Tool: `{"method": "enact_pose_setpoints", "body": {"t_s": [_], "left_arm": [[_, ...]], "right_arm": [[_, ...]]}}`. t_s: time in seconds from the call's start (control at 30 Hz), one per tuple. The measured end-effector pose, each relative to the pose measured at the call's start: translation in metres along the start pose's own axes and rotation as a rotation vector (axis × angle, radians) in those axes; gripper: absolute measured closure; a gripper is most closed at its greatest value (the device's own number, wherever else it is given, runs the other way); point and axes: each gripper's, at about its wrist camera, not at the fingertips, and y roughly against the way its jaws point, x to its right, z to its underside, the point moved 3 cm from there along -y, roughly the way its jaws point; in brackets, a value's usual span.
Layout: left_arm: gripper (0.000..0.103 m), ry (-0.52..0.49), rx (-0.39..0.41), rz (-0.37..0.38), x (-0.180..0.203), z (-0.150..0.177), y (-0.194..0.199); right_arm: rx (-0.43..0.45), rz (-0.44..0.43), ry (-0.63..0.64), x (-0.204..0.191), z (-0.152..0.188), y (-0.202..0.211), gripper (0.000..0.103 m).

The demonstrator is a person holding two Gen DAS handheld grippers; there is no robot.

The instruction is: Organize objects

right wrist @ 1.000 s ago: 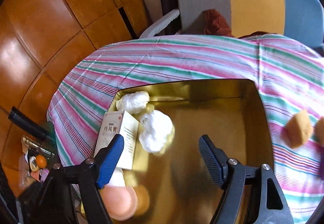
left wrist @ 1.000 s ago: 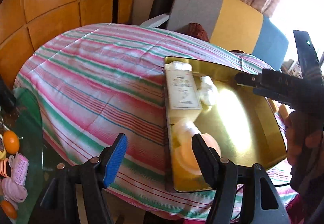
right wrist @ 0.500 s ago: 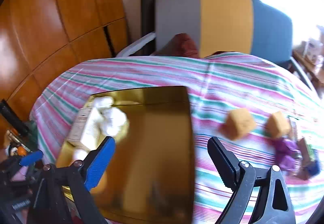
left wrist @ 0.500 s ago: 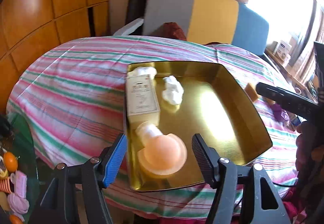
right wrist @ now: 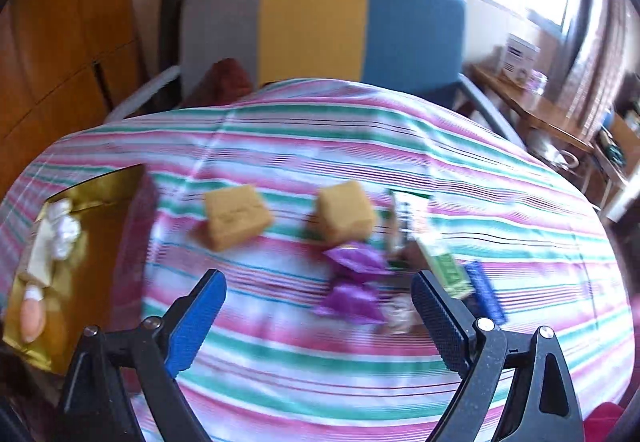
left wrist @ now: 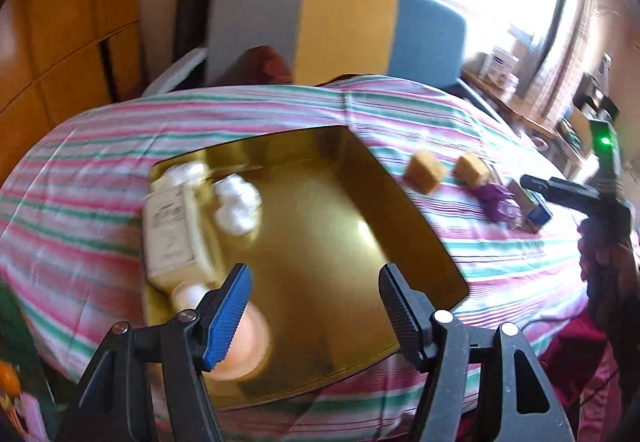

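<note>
1. Right gripper: jaws have just been opening and are now standing spread wide, nothing between the pads. It is hovering over the purple wrappers on the striped tablecloth.
2. Left gripper: jaws spread partway, pinching nothing, hanging over the near part of the gold tray.
3. Changed: a second ago the right camera was looking down into the tray; it is now facing the loose pile to the tray's right. Likely the last drop-off is finished and the next pick is starting.
4. Tray is holding a cream box, white crumpled wads and a peach round-topped item along its left side.
5. Remaining on the cloth: two tan blocks, the wrappers, a green-and-white packet and a blue packet, clustered right of the tray.
</note>
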Motion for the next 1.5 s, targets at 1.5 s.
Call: {"method": "enact_pose_setpoints", "body": {"t_s": [1.5], "left_arm": [[0.042, -0.469, -0.373, 0.014, 0.202, -0.101, -0.232]], "right_arm": [[0.122, -0.170, -0.616, 0.157, 0.014, -0.006, 0.006]]}}
